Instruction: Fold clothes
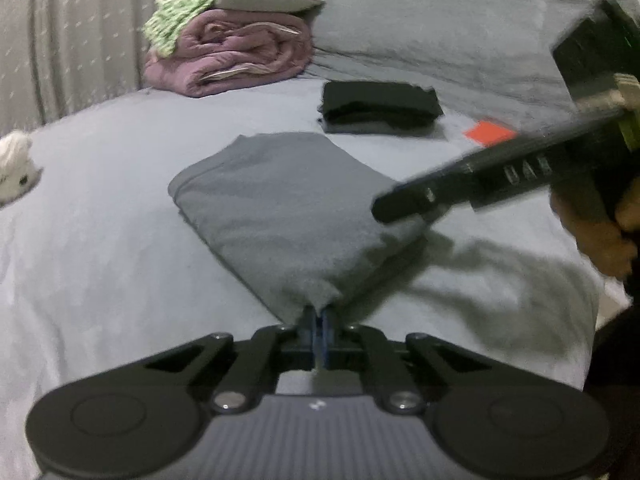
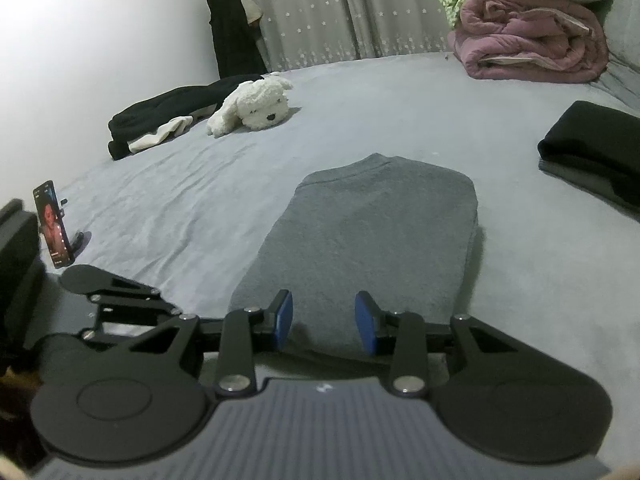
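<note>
The left gripper point(image 1: 320, 316) pinches the near corner of the folded grey garment point(image 1: 288, 208), which lies mid-bed on the pale sheet point(image 1: 100, 240). The right gripper point(image 2: 324, 318) hovers with blue pads point(image 2: 285, 316) apart over the garment's near edge. A folded black garment point(image 1: 380, 106) sits farther right.

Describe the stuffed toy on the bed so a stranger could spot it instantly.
Start at the pale blue bed sheet and look toward the starred curtain. Beside the crumpled black garment lies the fluffy white plush dog. Its dark nose and eyes set it apart.
</note>
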The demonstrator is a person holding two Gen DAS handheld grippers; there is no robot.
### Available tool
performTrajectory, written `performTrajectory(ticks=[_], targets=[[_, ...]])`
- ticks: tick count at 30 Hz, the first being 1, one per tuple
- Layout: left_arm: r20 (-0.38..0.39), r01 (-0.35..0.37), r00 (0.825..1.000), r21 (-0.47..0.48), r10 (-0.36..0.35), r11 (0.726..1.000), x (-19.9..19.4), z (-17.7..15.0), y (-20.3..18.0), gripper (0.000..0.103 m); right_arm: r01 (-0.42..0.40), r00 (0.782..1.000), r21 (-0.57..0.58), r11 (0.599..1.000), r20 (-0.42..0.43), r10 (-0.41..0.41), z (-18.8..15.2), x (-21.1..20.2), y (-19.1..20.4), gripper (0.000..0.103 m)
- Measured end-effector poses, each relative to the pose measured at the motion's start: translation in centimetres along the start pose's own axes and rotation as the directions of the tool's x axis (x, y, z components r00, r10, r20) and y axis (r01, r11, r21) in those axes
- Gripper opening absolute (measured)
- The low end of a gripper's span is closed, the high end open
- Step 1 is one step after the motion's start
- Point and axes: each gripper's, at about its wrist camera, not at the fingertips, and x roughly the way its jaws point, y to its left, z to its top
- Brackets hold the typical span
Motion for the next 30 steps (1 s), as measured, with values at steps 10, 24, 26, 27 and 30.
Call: performTrajectory(ticks=[10, 24, 26, 27, 30], targets=[[-0.053, 0.127, 0.990, -0.008, -0.127, 0.992, -1.0, 0.3, 1.6, 0.002, 0.023, 1.000, 0.017, 1.000, 0.019, -0.024, 0.2, -0.3, -0.6, 0.039], [0.019, 0.165, 0.986, -0.114, -0.164, 0.980, 1.2, 2.7, 2.4, 0.015, 0.072, 0.997, 0.046, 0.996, 0.014, -0.073, 0.4, 1.2, -1.7, 0.039], [-0.044, 0.161, 0.986, -0.045, -0.163, 0.986, 1.4, 2.2, 1.6, 0.016, 0.068, 0.998, 0.042, 0.997, -0.015, -0.067, -0.1, 1.3, -1.9, 0.039], [-0.058, 0.160, 0.985, -0.016, -0.160, 0.987, 1.2, 2.1, 1.3, 0.016, 0.068, 0.997, 0.040, 0.997, -0.032, -0.067, -0.3, 1.3, -2.1, 0.039], [-0.072, 0.187, 0.980, -0.012, -0.188, 0.982, 0.6, 2.1, 1.7, 0.022, 0.065, 0.997, 0.028, 0.997, -0.032, -0.065, -0.6, 0.4, -2.1, 0.039]])
